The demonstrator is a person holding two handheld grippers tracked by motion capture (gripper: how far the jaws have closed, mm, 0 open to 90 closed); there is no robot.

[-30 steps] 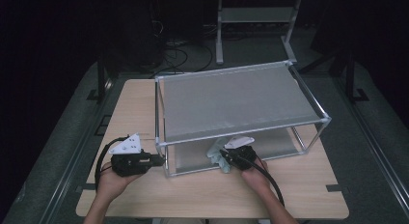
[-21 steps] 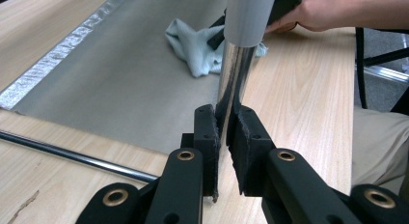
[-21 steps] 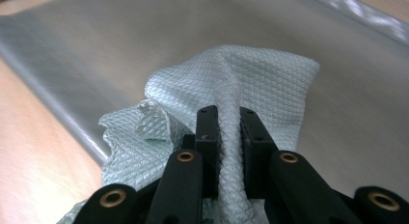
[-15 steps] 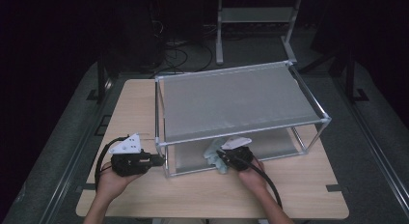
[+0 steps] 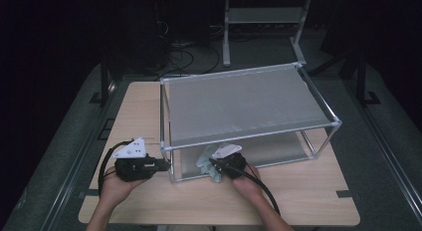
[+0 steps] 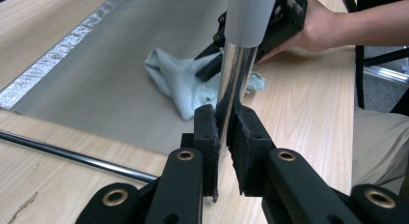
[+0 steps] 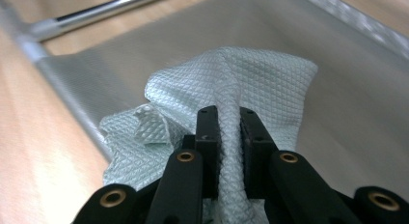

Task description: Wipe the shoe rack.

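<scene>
A pale green waffle-weave cloth (image 5: 204,165) (image 7: 260,79) lies bunched at the front edge of the metal rack's lower mesh shelf (image 5: 278,151). My right gripper (image 5: 215,167) (image 7: 230,113) is shut on a fold of it, the weave pinched between the pads. My left gripper (image 5: 166,166) (image 6: 223,113) is shut on the rack's shiny front-left post (image 6: 236,69), low down near the table. In the left gripper view the cloth (image 6: 183,84) and the right gripper (image 6: 212,64) sit just beyond the post.
The rack (image 5: 331,119) has an upper mesh shelf over the lower one and takes up most of the wooden table (image 5: 298,196). Thin frame bars (image 6: 72,154) run along the shelf edges. A second rack (image 5: 263,14) stands on the floor behind.
My right gripper has slid left along the lower shelf's front edge, dragging the cloth with it. The left gripper has stayed clamped on the post.
</scene>
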